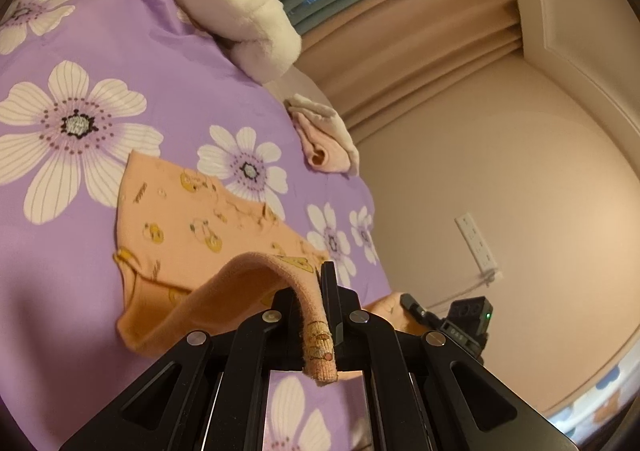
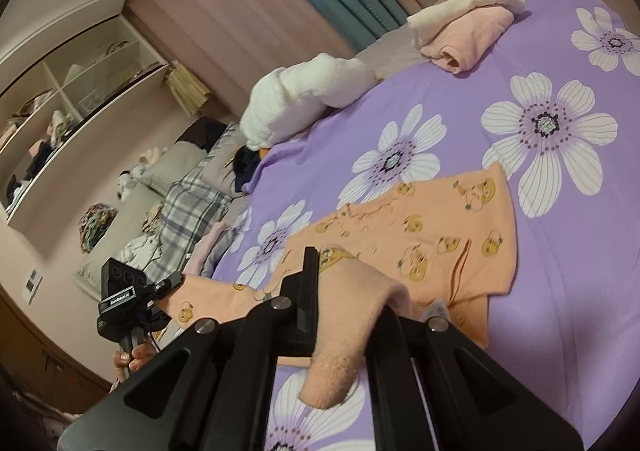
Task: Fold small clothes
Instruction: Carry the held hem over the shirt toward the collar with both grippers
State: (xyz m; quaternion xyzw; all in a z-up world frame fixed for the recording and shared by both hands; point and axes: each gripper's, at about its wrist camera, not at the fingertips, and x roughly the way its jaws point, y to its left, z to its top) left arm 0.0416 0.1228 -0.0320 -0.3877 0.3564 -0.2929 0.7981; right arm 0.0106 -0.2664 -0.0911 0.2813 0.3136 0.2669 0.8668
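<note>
Two grippers, each pinching a near corner of one garment. Left gripper (image 1: 326,291): jaws pressed together on a fold of the peach printed baby garment (image 1: 180,219), the pinched hem draping back over the fingers toward the lens. Right gripper (image 2: 340,275): likewise clamped, a fuzzy inside-out flap of the same cloth hanging over its linkage at lower centre.

Garment lies on the purple floral bedsheet (image 1: 120,71). In the left view its body spreads up and to the left from the jaws; in the right view it spreads up and to the right, far edge near the big white flower. So the cloth runs ahead of both grippers, its long axis roughly across the line between them.

Right device shows at lower right of the left view, left device at lower left of the right view: they hold neighbouring corners of the near edge.

Judgement: fold turns on carrying the near edge forward over the flat part to the far edge. Both hands equally placed; they should travel together or the edge skews.

A folded pink-and-cream garment (image 1: 326,139) sits beyond, well apart.
</note>
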